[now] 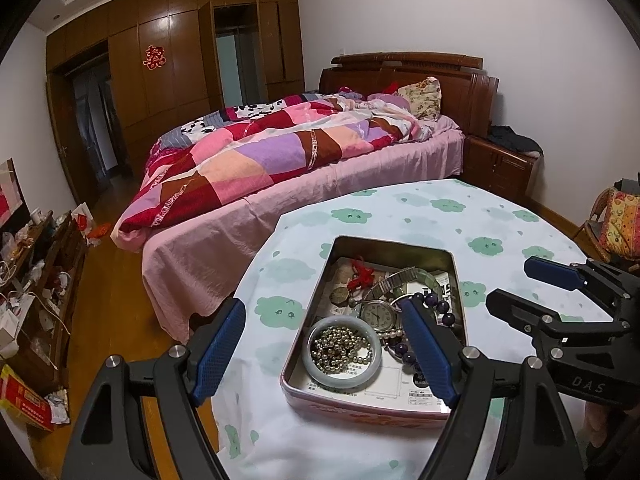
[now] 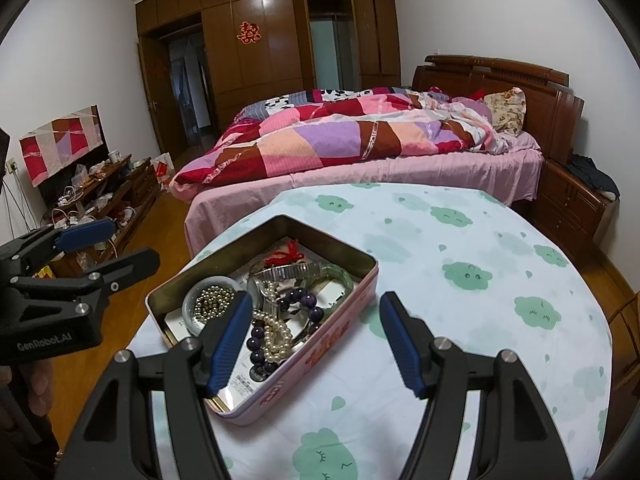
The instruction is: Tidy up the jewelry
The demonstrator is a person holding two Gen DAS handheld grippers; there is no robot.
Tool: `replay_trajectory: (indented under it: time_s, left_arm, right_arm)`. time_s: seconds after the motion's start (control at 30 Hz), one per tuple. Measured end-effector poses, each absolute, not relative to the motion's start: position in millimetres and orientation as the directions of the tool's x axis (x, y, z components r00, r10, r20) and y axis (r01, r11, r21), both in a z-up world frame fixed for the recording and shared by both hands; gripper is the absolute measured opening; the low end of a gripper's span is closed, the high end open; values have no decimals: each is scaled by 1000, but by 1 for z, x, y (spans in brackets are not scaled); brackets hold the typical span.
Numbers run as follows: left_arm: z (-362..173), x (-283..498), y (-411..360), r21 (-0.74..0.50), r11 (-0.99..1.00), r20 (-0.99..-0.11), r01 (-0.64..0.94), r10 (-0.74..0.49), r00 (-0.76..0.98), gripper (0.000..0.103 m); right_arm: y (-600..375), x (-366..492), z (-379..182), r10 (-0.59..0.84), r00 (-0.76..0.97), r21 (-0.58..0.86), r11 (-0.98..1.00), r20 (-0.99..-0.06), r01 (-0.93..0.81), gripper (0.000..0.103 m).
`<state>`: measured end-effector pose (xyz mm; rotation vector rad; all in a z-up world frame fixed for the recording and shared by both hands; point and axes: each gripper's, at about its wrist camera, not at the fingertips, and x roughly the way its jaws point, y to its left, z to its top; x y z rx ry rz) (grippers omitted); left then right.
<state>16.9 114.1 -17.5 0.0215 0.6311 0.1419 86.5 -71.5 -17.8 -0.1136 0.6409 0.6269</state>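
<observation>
An open pink tin (image 1: 360,410) (image 2: 320,344) sits on a round table with a cloud-print cloth (image 1: 460,216) (image 2: 460,248). In the tin lie a pale jade bangle (image 1: 344,374) around a silvery bead chain (image 1: 340,346), a wristwatch (image 1: 376,314), purple beads (image 2: 304,300), a pearl strand (image 2: 276,334) and a red tassel (image 2: 290,256). My left gripper (image 1: 326,354) is open and empty, just above the tin's near end. My right gripper (image 2: 316,340) is open and empty over the tin's right side; it also shows in the left wrist view (image 1: 524,284).
A bed with a patchwork quilt (image 1: 280,152) (image 2: 360,132) stands behind the table. A cluttered low wooden cabinet (image 2: 100,196) lines the left wall. A nightstand (image 1: 500,164) and a chair with a cushion (image 1: 618,220) are at the right.
</observation>
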Motion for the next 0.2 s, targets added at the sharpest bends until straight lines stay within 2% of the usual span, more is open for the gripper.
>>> replay_trajectory:
  time_s: [0.2]
  left_arm:
    - [-15,18,110,70,991,-580,-111,131,804,81]
  right_arm:
    - [-72,87,-19,511,623,91,811,-592,-578,69]
